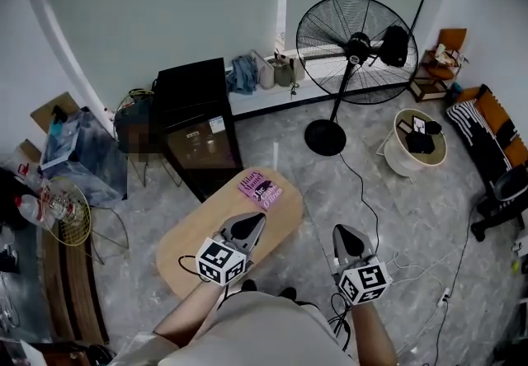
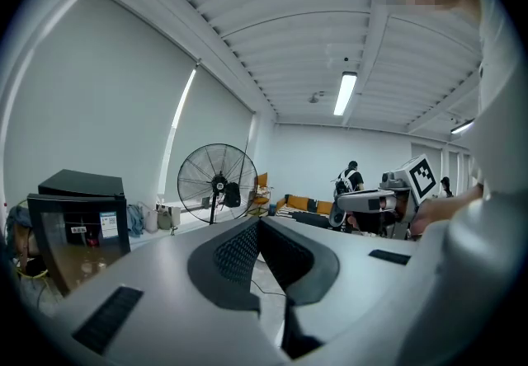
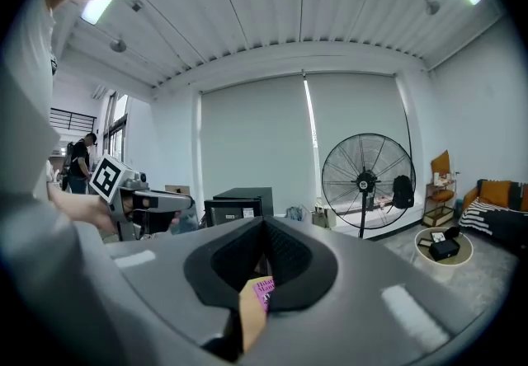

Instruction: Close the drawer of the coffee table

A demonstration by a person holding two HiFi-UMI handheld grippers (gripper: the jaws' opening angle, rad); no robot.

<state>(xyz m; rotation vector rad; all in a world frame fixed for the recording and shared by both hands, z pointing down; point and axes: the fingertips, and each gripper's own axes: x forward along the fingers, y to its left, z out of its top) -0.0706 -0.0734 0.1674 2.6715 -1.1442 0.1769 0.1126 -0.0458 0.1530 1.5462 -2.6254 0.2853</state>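
So from the head view, the low oval wooden counter (image 1: 198,232) sits in the lower middle of the frame, just in front of the person, with a pink book (image 1: 261,189) lying near its far end, up toward the centre of the picture. Can't actually make out the drawer from this angle, only the top shows. The left claw (image 1: 257,220) hangs over the near right part of the counter and points up the frame toward the book. Its own view shows the two jaws pressed together at the tip with nothing between them, so it's clenched and empty. The right claw (image 1: 341,231) is off to the right of the counter, over the grey marbled floor (image 1: 396,216), and it's also clenched on nothing; in its view the book and a bit of the wooden edge peek through under the jaws. Further back there's a black cabinet (image 1: 196,129) at the upper left of the counter, a big standing fan (image 1: 356,49) at upper right, and a round white tub (image 1: 418,142) right of the fan's base
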